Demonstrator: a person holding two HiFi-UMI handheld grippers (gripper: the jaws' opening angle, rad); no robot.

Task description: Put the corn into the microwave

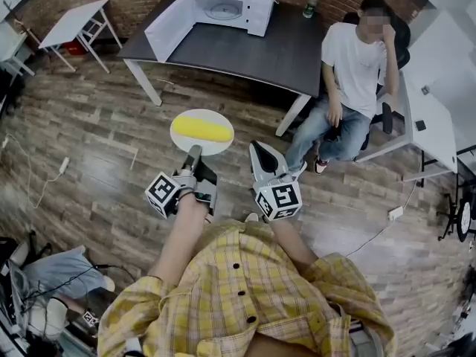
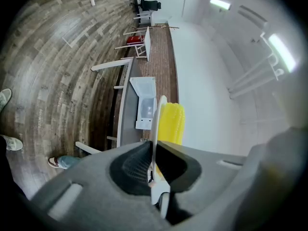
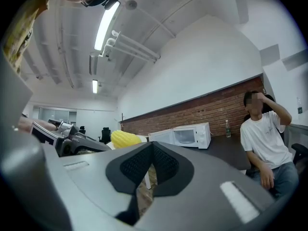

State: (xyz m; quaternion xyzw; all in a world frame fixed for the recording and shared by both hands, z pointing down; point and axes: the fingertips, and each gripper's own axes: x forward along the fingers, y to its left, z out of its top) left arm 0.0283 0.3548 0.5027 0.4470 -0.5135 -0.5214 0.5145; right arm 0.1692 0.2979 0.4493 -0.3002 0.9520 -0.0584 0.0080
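Two grippers were out in front of the person in the yellow plaid shirt (image 1: pixel 245 288). The left gripper (image 1: pixel 195 153) had its jaws pinched tight on the rim of a white plate (image 1: pixel 182 138), held out flat, with the corn (image 1: pixel 202 129) lying across it. The right gripper (image 1: pixel 262 151) was closed up with nothing in it, just beside the plate. The microwave (image 1: pixel 232 6) sat on the dark table (image 1: pixel 253 50) well ahead, door (image 1: pixel 167 24) swung open. A seated person (image 1: pixel 357 58) was right next to that table.
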